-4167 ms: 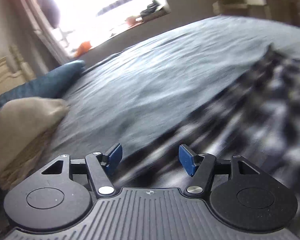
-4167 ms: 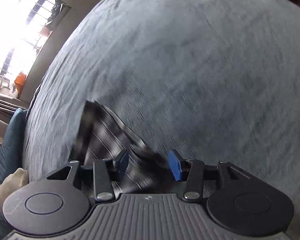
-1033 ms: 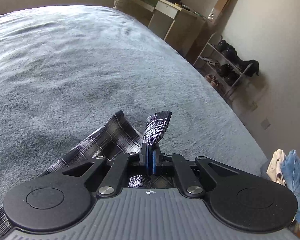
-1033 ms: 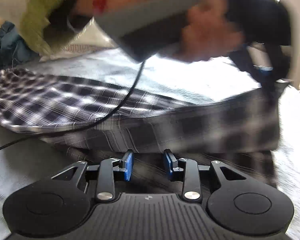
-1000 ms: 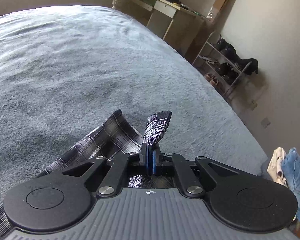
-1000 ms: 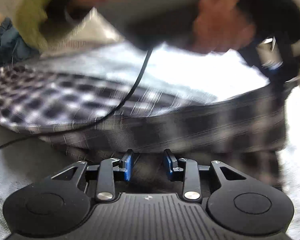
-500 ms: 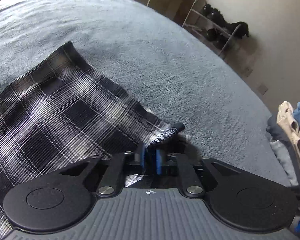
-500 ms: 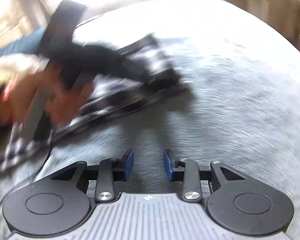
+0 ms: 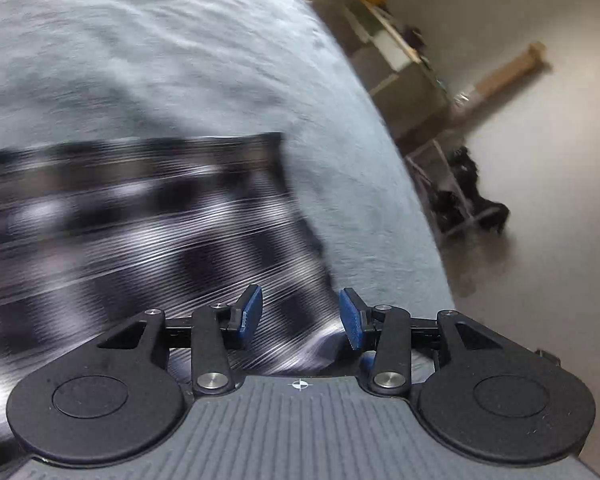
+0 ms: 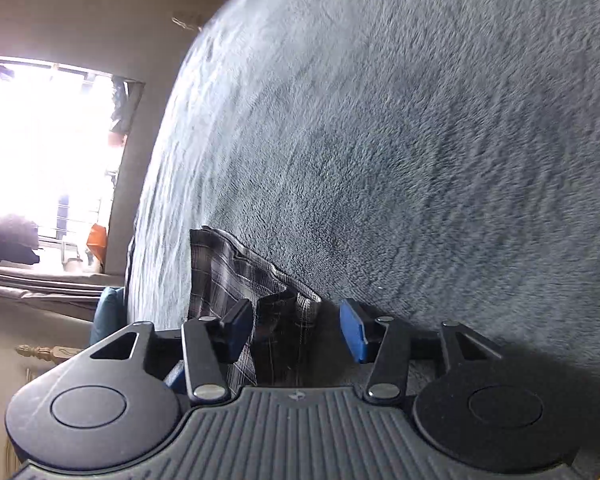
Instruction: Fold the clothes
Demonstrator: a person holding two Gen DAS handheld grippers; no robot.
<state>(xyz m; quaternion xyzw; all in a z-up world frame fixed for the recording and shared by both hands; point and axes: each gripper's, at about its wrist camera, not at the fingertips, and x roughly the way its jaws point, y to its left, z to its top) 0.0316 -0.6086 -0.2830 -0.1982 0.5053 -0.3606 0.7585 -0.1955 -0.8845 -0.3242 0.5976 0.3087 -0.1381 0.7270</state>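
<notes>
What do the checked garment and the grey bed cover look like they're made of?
The checked garment: thin woven cloth, probably cotton, matte; it creases sharply and shows fine plaid lines. The bed cover: plush fleece-like fabric, judging by its short fuzzy nap.

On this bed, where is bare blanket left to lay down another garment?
Free: the wide grey blanket beyond the plaid garment, up to the far edge of the bed, and a strip between the garment and the edge on the shoe rack side. Crowded: just ahead of both open tools, left and right, where plaid cloth lies.
</notes>
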